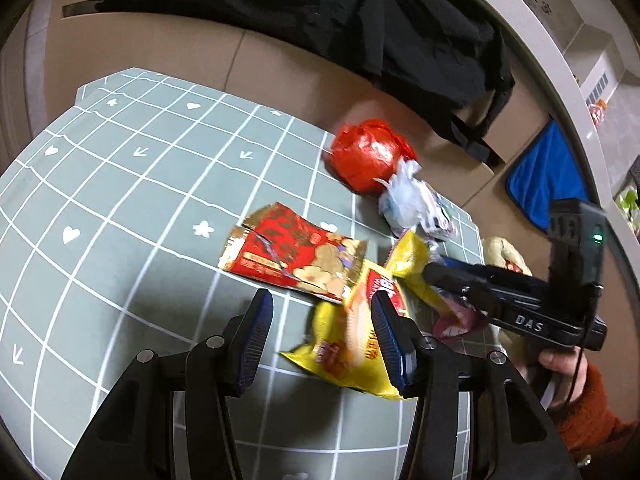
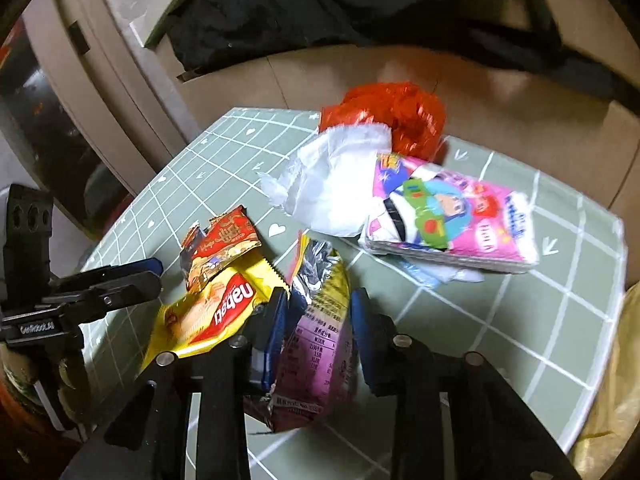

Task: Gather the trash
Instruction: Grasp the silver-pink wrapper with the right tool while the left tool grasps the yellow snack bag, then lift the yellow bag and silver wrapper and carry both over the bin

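Trash lies on a green grid mat (image 1: 120, 200). A yellow Nabati wrapper (image 1: 352, 344) sits between and just ahead of my open left gripper (image 1: 320, 332); its right finger overlaps the wrapper. A red snack wrapper (image 1: 288, 256) lies beyond. My right gripper (image 2: 318, 320) is open, its fingers on either side of a yellow-and-pink foil wrapper (image 2: 316, 332). The yellow wrapper (image 2: 212, 316) and red wrapper (image 2: 220, 248) lie to its left. A red plastic bag ball (image 1: 368, 156), white crumpled plastic (image 2: 332, 184) and a pink tissue pack (image 2: 448, 216) lie farther back.
Cardboard boxes (image 1: 200, 56) with black fabric (image 1: 320, 8) draped over them stand behind the mat. A blue cloth (image 1: 544, 176) is at the right. The mat's right edge (image 2: 616, 264) drops off near a yellowish bag (image 2: 612, 380).
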A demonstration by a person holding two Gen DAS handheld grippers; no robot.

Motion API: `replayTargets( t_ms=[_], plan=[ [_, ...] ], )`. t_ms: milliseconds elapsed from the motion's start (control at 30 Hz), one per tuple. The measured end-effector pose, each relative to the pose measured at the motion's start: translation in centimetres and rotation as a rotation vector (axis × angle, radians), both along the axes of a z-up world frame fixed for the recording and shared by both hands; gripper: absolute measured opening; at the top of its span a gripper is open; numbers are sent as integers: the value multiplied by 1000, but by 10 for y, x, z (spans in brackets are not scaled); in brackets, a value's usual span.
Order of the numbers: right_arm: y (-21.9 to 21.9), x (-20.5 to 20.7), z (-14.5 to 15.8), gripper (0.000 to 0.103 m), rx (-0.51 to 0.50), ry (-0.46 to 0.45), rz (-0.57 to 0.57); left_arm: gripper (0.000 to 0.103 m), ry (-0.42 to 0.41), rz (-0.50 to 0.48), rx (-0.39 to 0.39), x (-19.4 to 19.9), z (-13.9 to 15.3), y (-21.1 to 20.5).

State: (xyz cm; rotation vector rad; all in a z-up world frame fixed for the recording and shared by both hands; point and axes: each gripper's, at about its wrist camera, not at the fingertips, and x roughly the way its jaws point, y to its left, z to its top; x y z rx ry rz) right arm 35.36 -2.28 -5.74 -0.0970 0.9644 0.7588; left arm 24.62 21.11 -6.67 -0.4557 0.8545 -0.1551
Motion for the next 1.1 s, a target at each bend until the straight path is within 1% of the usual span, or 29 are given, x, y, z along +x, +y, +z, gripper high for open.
replayTargets(
  t_ms=[33,67,167,267,333,367,400,467,533,633,733,767,867,967,1000,1033,1067,1100],
  plan=[
    [-4,-5,3,19,-3,-24,2,52,-2,-4,8,0,1,-3],
    [-9,-9,8,17,-7,-42,2,52,-5,-9,22,1,2,-8],
    [-25,-17,21,16,-10,-80,-18,52,0,-18,40,3,2,-14],
    [-42,-22,32,16,-14,-113,-58,52,13,-6,52,5,-2,-17],
    [-51,-25,36,16,-11,-114,-71,52,29,-1,55,7,-5,-19],
    [-57,-26,36,17,-12,-103,-75,52,33,-2,52,8,-6,-19],
    [-59,-26,35,20,-12,-91,-70,52,33,-3,49,7,-6,-20],
    [-64,-28,31,35,-16,-78,-70,52,26,-3,50,6,-4,-20],
    [-65,-31,28,41,-24,-71,-65,52,17,-5,53,4,-1,-20],
    [-65,-39,27,42,-39,-99,-54,52,12,1,60,2,1,-17],
    [-65,-48,27,43,-88,-147,-64,52,17,11,59,0,-1,-15],
    [-65,-48,25,44,-90,-143,-62,52,20,12,57,0,-2,-15],
    [-67,-43,11,44,-83,-69,-63,53,33,6,58,1,-6,-17],
    [-65,-38,-2,44,-107,-32,-75,53,31,-6,73,2,-7,-24],
    [-65,-37,-6,43,-109,-24,-80,54,30,-10,84,2,-7,-26],
    [-66,-37,-7,31,-103,-24,-85,55,30,-11,94,2,-7,-27],
    [-68,-38,-7,24,-89,-23,-89,55,31,-12,100,3,-7,-28],
    [-70,-38,-5,24,-71,-26,-91,55,33,-13,104,4,-7,-29]
  ],
)
